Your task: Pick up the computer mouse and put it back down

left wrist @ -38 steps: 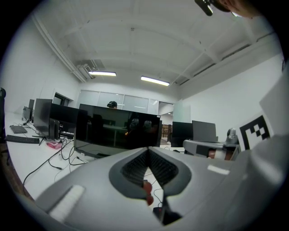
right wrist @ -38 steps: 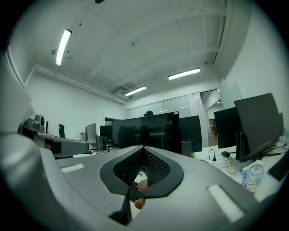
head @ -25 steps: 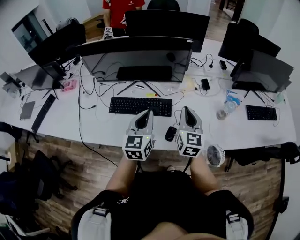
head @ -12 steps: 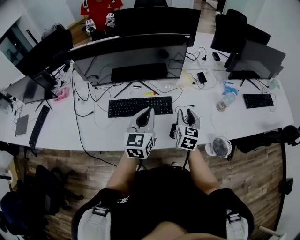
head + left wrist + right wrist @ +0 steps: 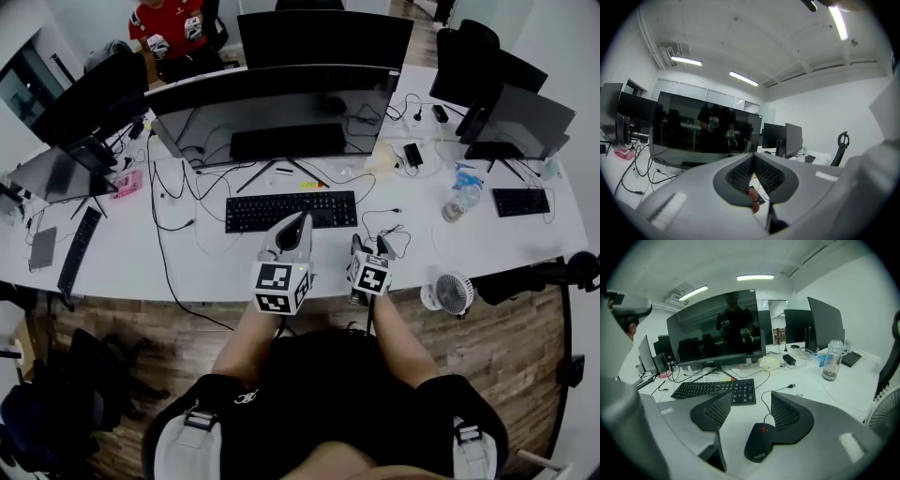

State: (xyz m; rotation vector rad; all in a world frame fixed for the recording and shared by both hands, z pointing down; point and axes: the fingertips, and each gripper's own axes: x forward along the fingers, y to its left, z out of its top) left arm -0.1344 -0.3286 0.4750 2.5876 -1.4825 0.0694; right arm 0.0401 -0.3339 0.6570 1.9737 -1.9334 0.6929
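Mouse (image 5: 759,448) near desk's (image 5: 187,272) front edge

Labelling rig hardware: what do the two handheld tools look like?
Both alike: left tool and right tool have light grey shells and dark ribbed wedge pads; each carries a white cube with black square markers. The right one's jaws are opening, computer mouse between them.

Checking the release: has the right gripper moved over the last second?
Yes. Against the keyboard, the right gripper drew back toward the desk edge; jaws opening, mouse between them.
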